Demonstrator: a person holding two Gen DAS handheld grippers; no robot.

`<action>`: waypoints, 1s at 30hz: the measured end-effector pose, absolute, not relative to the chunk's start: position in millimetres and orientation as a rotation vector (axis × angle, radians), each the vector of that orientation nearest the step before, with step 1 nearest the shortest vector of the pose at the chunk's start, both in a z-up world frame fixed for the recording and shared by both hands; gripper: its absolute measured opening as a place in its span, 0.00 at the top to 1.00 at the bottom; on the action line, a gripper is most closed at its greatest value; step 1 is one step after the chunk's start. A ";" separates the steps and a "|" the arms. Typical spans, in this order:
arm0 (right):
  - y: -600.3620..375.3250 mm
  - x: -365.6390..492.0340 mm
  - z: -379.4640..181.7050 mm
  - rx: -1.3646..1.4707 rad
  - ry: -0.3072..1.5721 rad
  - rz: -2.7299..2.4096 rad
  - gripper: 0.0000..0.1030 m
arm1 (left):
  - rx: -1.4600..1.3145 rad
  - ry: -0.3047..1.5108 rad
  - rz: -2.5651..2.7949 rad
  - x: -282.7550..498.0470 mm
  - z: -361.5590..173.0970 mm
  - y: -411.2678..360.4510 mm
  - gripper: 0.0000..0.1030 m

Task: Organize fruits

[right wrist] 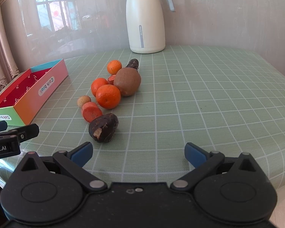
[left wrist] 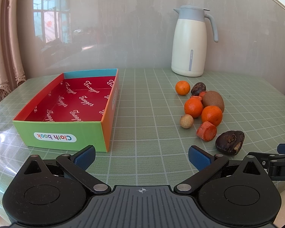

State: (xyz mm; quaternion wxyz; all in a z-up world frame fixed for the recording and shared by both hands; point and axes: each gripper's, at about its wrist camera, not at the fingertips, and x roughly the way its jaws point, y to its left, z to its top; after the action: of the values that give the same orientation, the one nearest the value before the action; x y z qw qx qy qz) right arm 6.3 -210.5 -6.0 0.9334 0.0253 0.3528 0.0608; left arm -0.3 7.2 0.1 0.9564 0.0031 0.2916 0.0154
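A colourful open box [left wrist: 85,129] with a red printed floor stands empty on the left; the right wrist view shows it too, as the box [right wrist: 45,89]. To its right lies a loose row of produce: three oranges [left wrist: 211,115] [right wrist: 108,96], a brown kiwi [left wrist: 213,101] [right wrist: 127,81], a small tan round fruit [left wrist: 186,121] [right wrist: 84,101], carrot chunks [left wrist: 206,131] [right wrist: 91,112] and two dark chestnut-like pieces [left wrist: 229,142] [right wrist: 103,127]. My left gripper [left wrist: 142,156] hovers open near the box's front corner. My right gripper [right wrist: 138,153] is open just short of the nearest dark piece.
A cream and grey thermos jug [left wrist: 190,41] [right wrist: 145,19] stands at the back against the glossy wall. The table [right wrist: 209,98] wears a green grid cloth, with open room to the right of the fruit. A curtain [left wrist: 3,47] hangs at the far left.
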 end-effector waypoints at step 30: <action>-221.4 5.7 -2.8 0.093 0.713 0.106 0.00 | 0.019 0.569 0.014 -3.5 2.0 2.7 0.00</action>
State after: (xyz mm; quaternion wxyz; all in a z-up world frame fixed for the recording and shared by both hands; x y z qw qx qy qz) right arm 5.7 -221.4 -2.8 0.9347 0.0454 0.3487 0.0520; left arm -3.5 2.7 2.0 0.9597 0.0093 0.2807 0.0068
